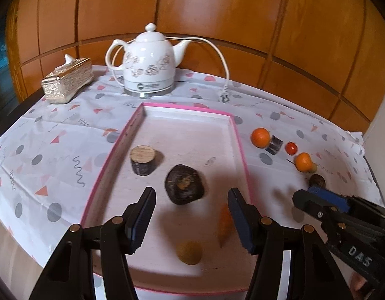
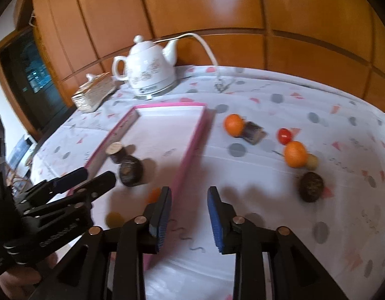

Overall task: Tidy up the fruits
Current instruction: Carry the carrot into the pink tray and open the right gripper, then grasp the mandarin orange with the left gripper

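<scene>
A pink-rimmed tray [image 1: 238, 140] [image 2: 192, 147] holds a wooden stump block [image 1: 143, 160], a dark round fruit [image 1: 184, 184] [image 2: 130, 170], a blurred orange piece [image 1: 224, 221] and a yellow-brown fruit [image 1: 189, 252]. On the cloth to its right lie two oranges [image 2: 233, 124] [image 2: 295, 154], a small red tomato [image 2: 284, 135], a dark block [image 2: 253, 131], a small yellowish fruit [image 2: 312, 162] and a dark round fruit [image 2: 311, 186]. My left gripper [image 1: 191, 196] is open and empty above the tray. My right gripper [image 2: 189, 195] is open and empty above the tray's right rim; it also shows in the left wrist view [image 1: 307, 195].
A white electric kettle [image 1: 148, 61] with its cord and plug [image 1: 224, 97] stands behind the tray. A gold tissue box [image 1: 67, 81] sits at the back left. A patterned cloth [image 1: 54, 150] covers the table. Wooden panelling is behind.
</scene>
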{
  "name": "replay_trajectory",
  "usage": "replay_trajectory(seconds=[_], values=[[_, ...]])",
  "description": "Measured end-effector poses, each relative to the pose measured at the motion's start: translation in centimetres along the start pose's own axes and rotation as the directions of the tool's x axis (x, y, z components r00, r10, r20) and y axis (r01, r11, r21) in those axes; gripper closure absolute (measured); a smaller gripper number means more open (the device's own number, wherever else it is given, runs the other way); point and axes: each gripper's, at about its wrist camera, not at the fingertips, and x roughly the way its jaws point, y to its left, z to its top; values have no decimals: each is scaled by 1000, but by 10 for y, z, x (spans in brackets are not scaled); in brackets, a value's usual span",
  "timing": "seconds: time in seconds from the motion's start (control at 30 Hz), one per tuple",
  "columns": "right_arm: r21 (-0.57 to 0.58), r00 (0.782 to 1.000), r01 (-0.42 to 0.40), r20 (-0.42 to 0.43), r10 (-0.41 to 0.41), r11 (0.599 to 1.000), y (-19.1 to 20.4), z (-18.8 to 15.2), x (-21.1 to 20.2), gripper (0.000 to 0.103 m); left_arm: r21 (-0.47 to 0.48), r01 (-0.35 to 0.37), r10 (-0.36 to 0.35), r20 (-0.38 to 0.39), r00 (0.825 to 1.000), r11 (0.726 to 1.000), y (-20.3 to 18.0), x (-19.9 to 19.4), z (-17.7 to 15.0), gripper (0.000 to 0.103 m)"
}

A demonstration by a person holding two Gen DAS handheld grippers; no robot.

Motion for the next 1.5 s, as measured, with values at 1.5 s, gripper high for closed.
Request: replay_trajectory(seconds=[1.5], values=[[237,965,254,9,-264,938,-125,-12,-24,69,282,268,-210,-218,953,921,-108,131,92,59]])
